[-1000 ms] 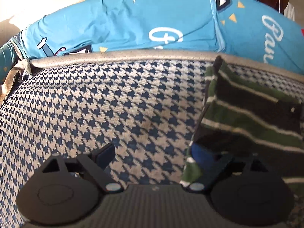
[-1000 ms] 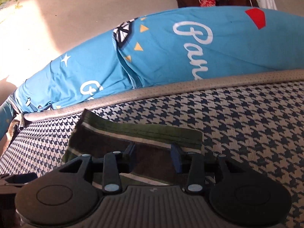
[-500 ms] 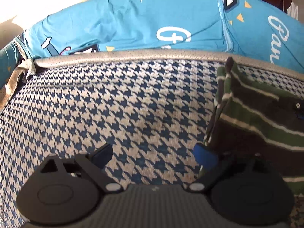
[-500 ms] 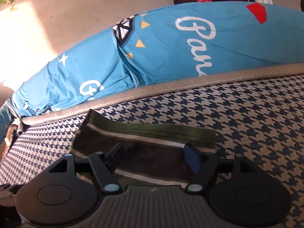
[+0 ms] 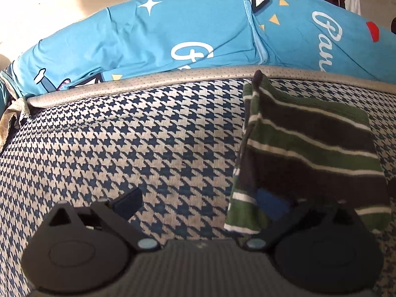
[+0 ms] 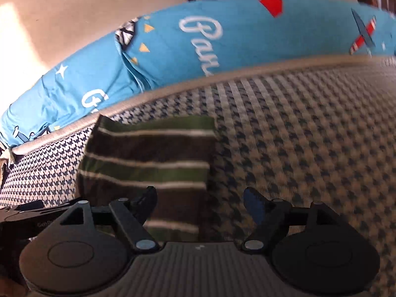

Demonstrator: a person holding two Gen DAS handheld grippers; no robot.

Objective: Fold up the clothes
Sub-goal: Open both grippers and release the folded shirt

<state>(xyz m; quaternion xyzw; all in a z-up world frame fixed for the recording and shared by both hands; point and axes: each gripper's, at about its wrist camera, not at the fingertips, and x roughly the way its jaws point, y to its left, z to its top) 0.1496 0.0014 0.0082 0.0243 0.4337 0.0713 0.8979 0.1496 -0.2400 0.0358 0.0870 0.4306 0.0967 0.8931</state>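
One folded striped cloth (image 6: 148, 158) lies on the checked surface (image 5: 148, 136) by a blue sheet (image 6: 247, 37) reading "Pan", both tongs (image 5: 200, 200) (image 6: 200, 198) just opened wide, holding nothing.

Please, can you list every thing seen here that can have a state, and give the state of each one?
Striped garment: folded into a rectangle, lying flat on the houndstooth cover, held by no gripper.
Left gripper: open, jaws just widened, nothing between them.
Right gripper: open, jaws just widened, garment released, its right edge under the gap.
Blue bedding: rumpled, behind the grey piping.
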